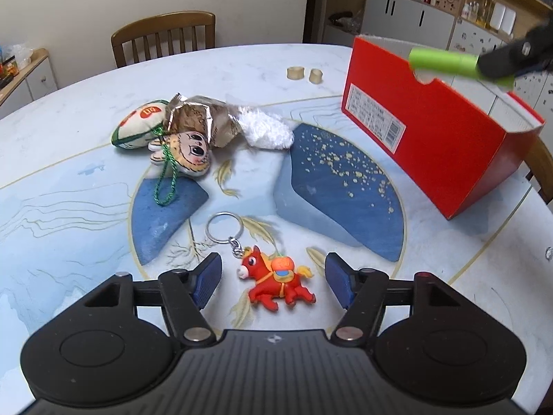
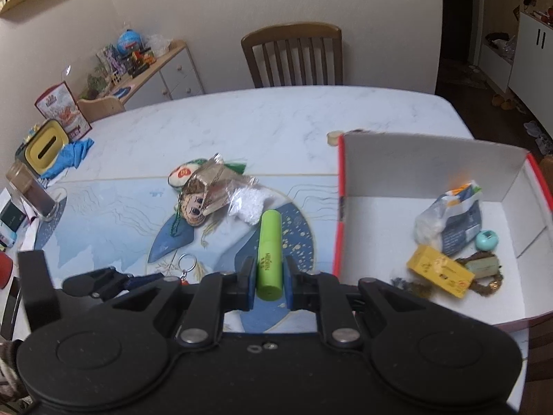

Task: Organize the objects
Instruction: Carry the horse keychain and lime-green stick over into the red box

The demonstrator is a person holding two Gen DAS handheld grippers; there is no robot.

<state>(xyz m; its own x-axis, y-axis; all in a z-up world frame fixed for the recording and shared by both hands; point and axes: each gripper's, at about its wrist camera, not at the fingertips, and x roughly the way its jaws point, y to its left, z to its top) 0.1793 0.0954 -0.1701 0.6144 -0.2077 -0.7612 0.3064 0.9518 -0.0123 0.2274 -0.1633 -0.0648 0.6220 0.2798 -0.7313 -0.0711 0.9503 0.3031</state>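
Left gripper [image 1: 273, 273]: jaws stand apart over the table, blue pads on either side of the red rubber horse keychain with a silver ring [image 1: 276, 278]; the pads do not press on it, and it lies flat on the tabletop.
Right gripper [image 2: 270, 283]: jaws clamped on the lime-green cylindrical marker [image 2: 269, 256], which points forward along the fingers, held above the table just left of the box.
Red cardboard shoebox with white inside [image 2: 432, 152]: open-topped, on the right side of the table; in the left wrist view the marker hangs above its near corner.
Box contents: a blue-and-white crumpled packet [image 2: 456, 218], a yellow rectangular carton [image 2: 439, 271], a small teal round item [image 2: 486, 240], and a brown beaded strand [image 2: 487, 283].
Pale marble-patterned table with blue painted shapes [image 1: 86, 138]: carries the loose things.
Pile at table centre: a flat cartoon-face plush charm on a green cord [image 1: 188, 150], a white-and-green padded pouch [image 1: 138, 122], a crinkled gold foil wrapper [image 1: 193, 117], and a white fluffy piece [image 1: 268, 128], all touching.
2 short beige rings [image 1: 306, 73]: side by side beyond the pile, near the box.
Brown wooden chair [image 1: 164, 36]: at the far edge of the table.
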